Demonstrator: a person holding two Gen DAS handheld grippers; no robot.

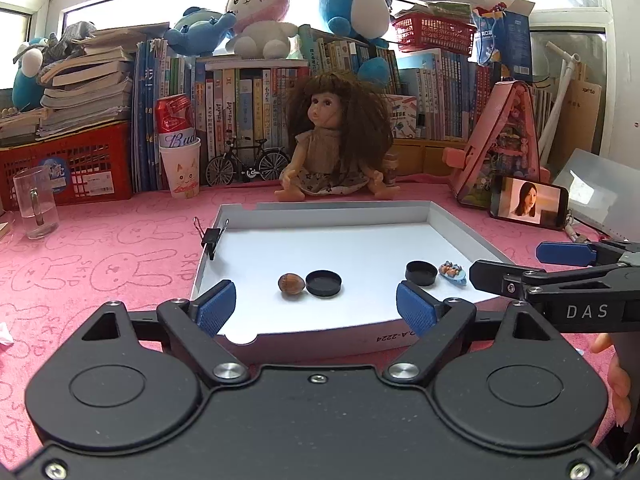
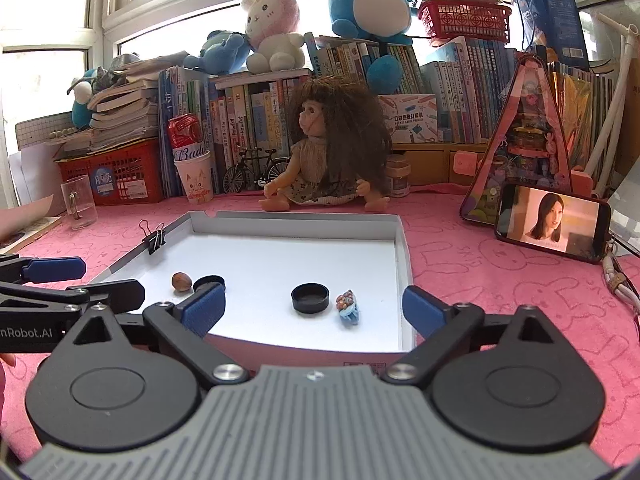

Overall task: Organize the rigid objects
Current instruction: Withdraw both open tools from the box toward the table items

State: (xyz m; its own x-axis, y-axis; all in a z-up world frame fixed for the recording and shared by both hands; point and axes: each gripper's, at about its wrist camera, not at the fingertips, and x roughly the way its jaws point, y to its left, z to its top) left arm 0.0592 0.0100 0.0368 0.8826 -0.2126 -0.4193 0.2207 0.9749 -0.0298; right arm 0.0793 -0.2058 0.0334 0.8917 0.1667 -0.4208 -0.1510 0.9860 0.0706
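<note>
A shallow white box tray [image 1: 340, 212] [image 2: 296, 222] lies on the pink cloth. In it are a brown walnut [image 1: 291, 283] [image 2: 181, 281], two black round lids [image 1: 323, 283] [image 1: 421, 273] [image 2: 310, 298], and a small blue hair clip [image 1: 452, 273] [image 2: 347, 307]. A black binder clip [image 1: 211, 236] [image 2: 154, 238] grips the tray's left wall. My left gripper [image 1: 316, 310] is open and empty at the tray's near edge. My right gripper [image 2: 314, 312] is open and empty at the near edge too, to the right of the left one.
A doll [image 1: 336, 140] sits behind the tray, with a toy bicycle [image 1: 248, 162], paper cup [image 1: 182, 168], glass mug [image 1: 36, 202], red crate [image 1: 68, 164] and books. A phone [image 2: 552, 222] and pink toy house [image 2: 528, 140] stand right.
</note>
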